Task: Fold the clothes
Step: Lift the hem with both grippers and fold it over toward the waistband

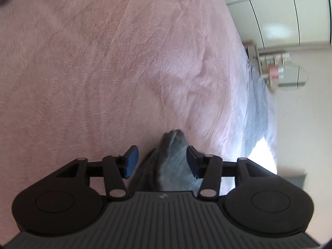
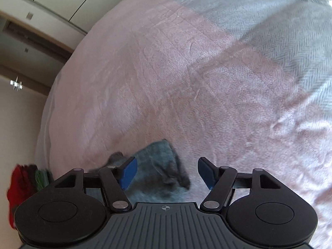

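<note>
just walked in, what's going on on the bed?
A person with a handheld gripper in each hand is folding a grey garment on a pink bedspread. The left gripper has its jaws open, with a peak of the grey cloth between them, close to the right pad. The right gripper is open too, with the cloth lying under and between its jaws. Neither is gripping. A red and green pile sits off the bed's edge.

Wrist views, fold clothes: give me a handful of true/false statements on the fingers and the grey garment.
1. The left gripper has its fingers apart. True.
2. The right gripper is clamped shut on the grey garment. False: its fingers stand apart, no pad pressing the cloth.
3. The garment lies on a pink bedspread. True.
4. The garment is red. False: it is grey; something red sits at the right view's left edge.
</note>
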The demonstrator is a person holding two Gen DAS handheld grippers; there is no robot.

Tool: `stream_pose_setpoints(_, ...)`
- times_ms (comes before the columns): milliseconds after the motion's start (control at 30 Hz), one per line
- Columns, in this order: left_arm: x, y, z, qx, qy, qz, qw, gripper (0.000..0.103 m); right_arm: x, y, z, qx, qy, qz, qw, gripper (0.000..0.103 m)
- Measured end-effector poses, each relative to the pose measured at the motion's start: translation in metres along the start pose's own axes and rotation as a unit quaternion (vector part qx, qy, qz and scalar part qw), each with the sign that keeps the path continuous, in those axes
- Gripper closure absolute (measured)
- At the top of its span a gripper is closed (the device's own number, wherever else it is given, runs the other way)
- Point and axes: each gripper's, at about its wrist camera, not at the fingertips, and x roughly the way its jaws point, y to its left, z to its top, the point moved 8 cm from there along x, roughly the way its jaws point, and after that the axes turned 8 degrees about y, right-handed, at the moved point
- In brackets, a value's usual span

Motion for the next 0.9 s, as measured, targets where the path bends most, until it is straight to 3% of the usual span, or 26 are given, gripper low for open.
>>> stream_pose_setpoints(167,0.011,-0.011,-0.005,0.075,0.018,0.021,0.9968,0.058,0.02,0.005,0.0,-0.062,0.01,-0.021,0.998,0.034)
stream_pose_setpoints(367,0.032,-0.014,0.007,0.112,0.008,0.035,0.9931,0.062,0.049,0.002,0.01,-0.056,0.015,0.011,0.998,0.037)
stream_pose_setpoints(400,0.035,-0.014,0.008,0.115,0.009,0.037,0.9926,0.07,0.053,0.004,0.01,-0.059,0.018,0.016,0.998,0.052)
stream_pose_setpoints(433,0.038,-0.013,0.009,0.12,0.012,0.041,0.9919,0.09,0.054,0.007,0.009,-0.068,0.022,0.022,0.997,0.093)
stream_pose_setpoints(467,0.038,-0.014,0.008,0.13,0.009,0.043,0.9906,0.103,0.057,0.007,0.008,-0.072,0.027,0.016,0.997,0.097)
stream_pose_setpoints(733,0.02,-0.041,0.001,0.228,-0.04,0.048,0.9718,0.103,0.017,0.021,0.011,-0.104,-0.047,0.032,0.993,0.098)
stream_pose_setpoints(900,0.025,-0.044,0.007,0.244,-0.045,0.064,0.9666,0.103,0.029,0.025,0.021,-0.121,-0.045,0.007,0.992,0.098)
